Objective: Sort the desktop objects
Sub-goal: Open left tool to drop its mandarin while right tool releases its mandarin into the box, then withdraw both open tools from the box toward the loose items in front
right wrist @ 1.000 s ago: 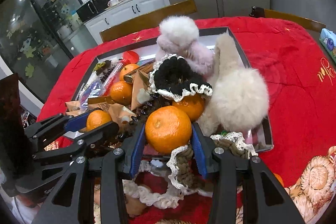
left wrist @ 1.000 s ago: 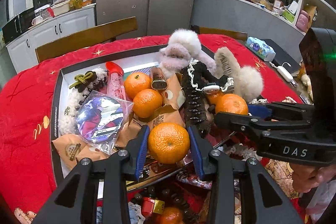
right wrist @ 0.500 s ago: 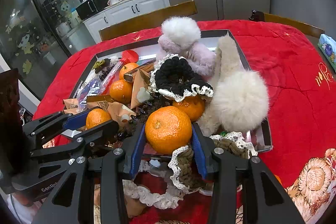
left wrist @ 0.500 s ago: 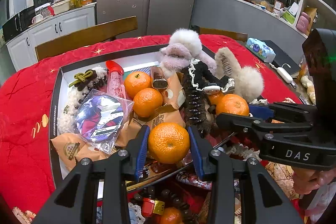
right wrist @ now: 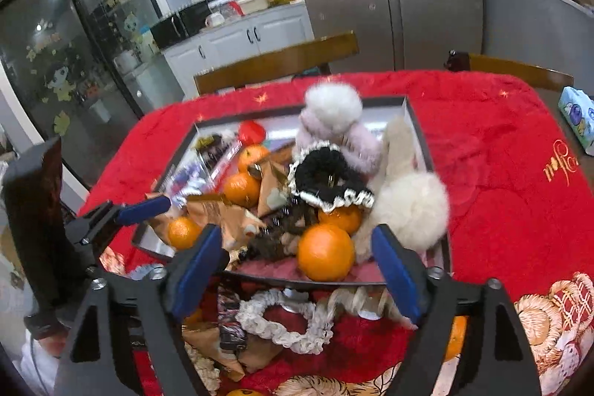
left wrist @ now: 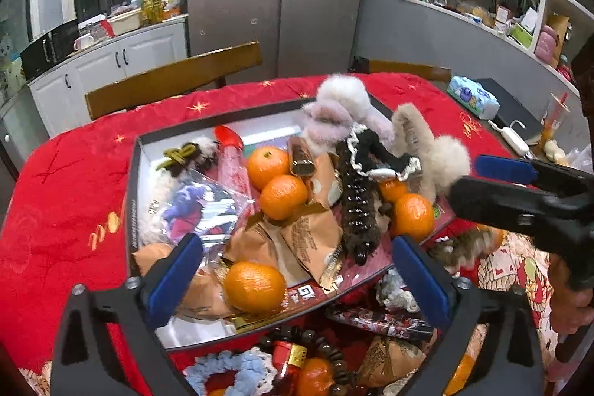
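Observation:
A black-rimmed tray [left wrist: 134, 195] on the red tablecloth holds several tangerines, snack packets, furry hair clips and scrunchies. My left gripper [left wrist: 297, 270] is open and empty, with a tangerine [left wrist: 254, 286] lying in the tray's near corner between its blue pads. My right gripper [right wrist: 297, 266] is open and empty; another tangerine [right wrist: 326, 252] rests at the tray's near edge [right wrist: 297, 279] between its pads. The right gripper also shows in the left wrist view [left wrist: 519, 188], open, beside that tangerine [left wrist: 413, 217].
Loose things lie on the cloth in front of the tray: a white scrunchie [right wrist: 286, 321], a blue scrunchie [left wrist: 230, 370], dark beads [left wrist: 315, 347], snack packets and a small tangerine [left wrist: 313, 375]. Wooden chairs [left wrist: 174, 80] stand behind the table. A tissue pack [left wrist: 471, 97] lies far right.
Both grippers have opened and let go of their tangerines, which now lie in the tray. Both grippers have drawn back and up a little.

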`<action>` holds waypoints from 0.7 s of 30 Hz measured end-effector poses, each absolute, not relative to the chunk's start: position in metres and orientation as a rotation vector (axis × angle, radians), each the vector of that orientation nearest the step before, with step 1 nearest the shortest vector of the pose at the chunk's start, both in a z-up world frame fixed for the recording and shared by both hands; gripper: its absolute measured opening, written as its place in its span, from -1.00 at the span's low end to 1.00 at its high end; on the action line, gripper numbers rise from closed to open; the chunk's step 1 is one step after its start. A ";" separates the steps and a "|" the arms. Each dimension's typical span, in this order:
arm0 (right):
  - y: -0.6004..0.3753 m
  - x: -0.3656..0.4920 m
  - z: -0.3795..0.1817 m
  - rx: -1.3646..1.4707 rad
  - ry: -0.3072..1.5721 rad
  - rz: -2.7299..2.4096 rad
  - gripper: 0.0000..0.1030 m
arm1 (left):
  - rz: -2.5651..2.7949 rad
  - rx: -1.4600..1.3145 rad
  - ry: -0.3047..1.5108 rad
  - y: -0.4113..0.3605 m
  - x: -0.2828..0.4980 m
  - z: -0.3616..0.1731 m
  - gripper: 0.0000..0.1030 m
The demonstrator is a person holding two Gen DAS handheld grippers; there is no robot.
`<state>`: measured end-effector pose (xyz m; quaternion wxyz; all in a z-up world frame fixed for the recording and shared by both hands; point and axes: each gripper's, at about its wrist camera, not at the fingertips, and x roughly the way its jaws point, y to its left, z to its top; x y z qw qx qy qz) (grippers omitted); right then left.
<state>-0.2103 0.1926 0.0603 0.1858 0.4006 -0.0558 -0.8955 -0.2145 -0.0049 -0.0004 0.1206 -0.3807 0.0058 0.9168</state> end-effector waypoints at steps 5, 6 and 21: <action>0.200 -0.206 0.073 1.069 -0.209 -2.545 1.00 | 2.709 -1.098 -0.007 -0.011 -0.212 0.005 1.00; 0.201 -0.205 0.075 1.063 -0.208 -2.549 1.00 | 2.713 -1.100 -0.001 -0.012 -0.212 0.006 1.00; 0.200 -0.187 0.104 0.926 -0.169 -2.548 1.00 | 2.763 -0.998 -0.018 -0.022 -0.193 0.041 1.00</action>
